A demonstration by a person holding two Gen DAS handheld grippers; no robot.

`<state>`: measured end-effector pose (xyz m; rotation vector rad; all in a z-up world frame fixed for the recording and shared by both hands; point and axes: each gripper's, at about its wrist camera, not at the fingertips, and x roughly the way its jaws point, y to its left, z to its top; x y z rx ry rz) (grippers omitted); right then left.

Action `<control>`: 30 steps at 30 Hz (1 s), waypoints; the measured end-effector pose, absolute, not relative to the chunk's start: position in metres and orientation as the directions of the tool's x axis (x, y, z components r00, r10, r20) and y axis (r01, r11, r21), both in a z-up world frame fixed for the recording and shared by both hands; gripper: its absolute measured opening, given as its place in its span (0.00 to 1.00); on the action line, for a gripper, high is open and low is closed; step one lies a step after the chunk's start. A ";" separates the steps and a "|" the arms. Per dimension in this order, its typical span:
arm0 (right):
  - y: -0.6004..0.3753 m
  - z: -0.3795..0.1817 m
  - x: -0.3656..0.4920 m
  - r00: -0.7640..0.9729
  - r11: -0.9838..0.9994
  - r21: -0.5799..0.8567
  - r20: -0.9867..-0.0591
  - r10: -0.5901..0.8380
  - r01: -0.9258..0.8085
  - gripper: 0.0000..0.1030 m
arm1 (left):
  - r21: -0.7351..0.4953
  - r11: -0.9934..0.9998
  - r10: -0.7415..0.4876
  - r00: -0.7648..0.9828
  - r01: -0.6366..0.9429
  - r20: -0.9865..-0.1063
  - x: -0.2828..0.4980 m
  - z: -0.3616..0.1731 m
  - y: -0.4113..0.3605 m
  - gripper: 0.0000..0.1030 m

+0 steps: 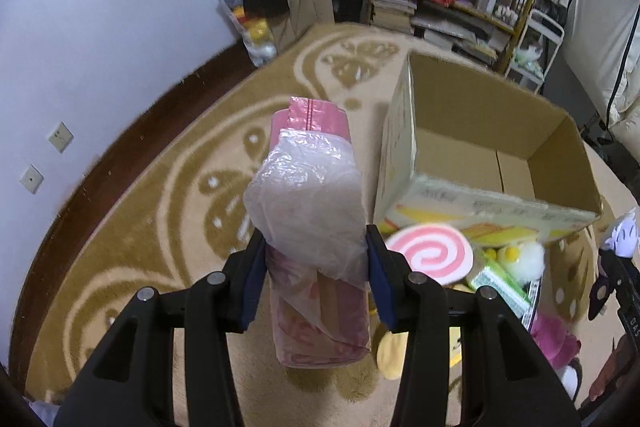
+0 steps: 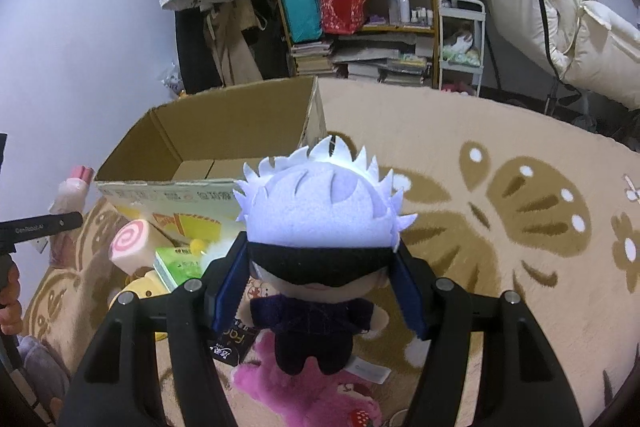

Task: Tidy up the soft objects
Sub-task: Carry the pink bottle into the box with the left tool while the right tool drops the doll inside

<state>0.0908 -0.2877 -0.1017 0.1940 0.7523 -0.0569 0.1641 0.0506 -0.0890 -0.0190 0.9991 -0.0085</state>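
Observation:
My left gripper [image 1: 316,259] is shut on a pink soft pack wrapped in clear plastic [image 1: 312,211], held above the rug left of the open cardboard box [image 1: 472,131]. My right gripper [image 2: 320,267] is shut on the head of a white-haired plush doll with a black blindfold [image 2: 320,211], held above the rug in front of the box [image 2: 224,131]. The left gripper and its pack also show at the left edge of the right wrist view [image 2: 68,195]. The doll shows at the right edge of the left wrist view [image 1: 622,235].
By the box's near wall lie a pink swirl cushion [image 1: 432,259], a green pack [image 1: 500,283], a yellow-white plush [image 1: 524,255] and a pink plush [image 2: 304,395]. A patterned beige rug [image 2: 500,227] covers the floor. Cluttered shelves [image 2: 360,7] and hanging coats stand behind.

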 end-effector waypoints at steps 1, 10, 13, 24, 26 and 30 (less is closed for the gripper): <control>-0.289 -0.101 0.090 0.733 0.980 0.156 -0.680 0.017 0.121 0.67 | -0.016 1.000 -0.011 0.552 -0.005 -0.834 0.163 -0.085 0.050 0.43; -0.287 -0.074 0.096 0.785 0.985 0.141 -0.620 0.011 0.098 0.67 | 0.010 1.000 0.006 0.692 0.001 -0.722 0.170 -0.047 0.043 0.43; -0.285 -0.070 0.101 0.792 0.988 0.127 -0.611 0.010 0.086 0.67 | 0.011 1.000 0.004 0.727 0.005 -0.686 0.173 -0.035 0.041 0.43; -0.274 -0.042 0.129 0.835 0.999 0.036 -0.551 -0.008 0.033 0.67 | 0.021 0.999 -0.015 0.790 0.035 -0.614 0.201 -0.001 0.018 0.43; -0.269 -0.038 0.138 0.841 1.000 0.009 -0.541 -0.006 0.014 0.67 | 0.038 0.998 -0.016 0.805 0.047 -0.593 0.204 0.007 0.009 0.43; -0.263 -0.033 0.153 0.851 1.000 -0.003 -0.525 0.005 -0.008 0.67 | 0.035 0.997 -0.040 0.814 0.074 -0.579 0.209 0.014 -0.004 0.43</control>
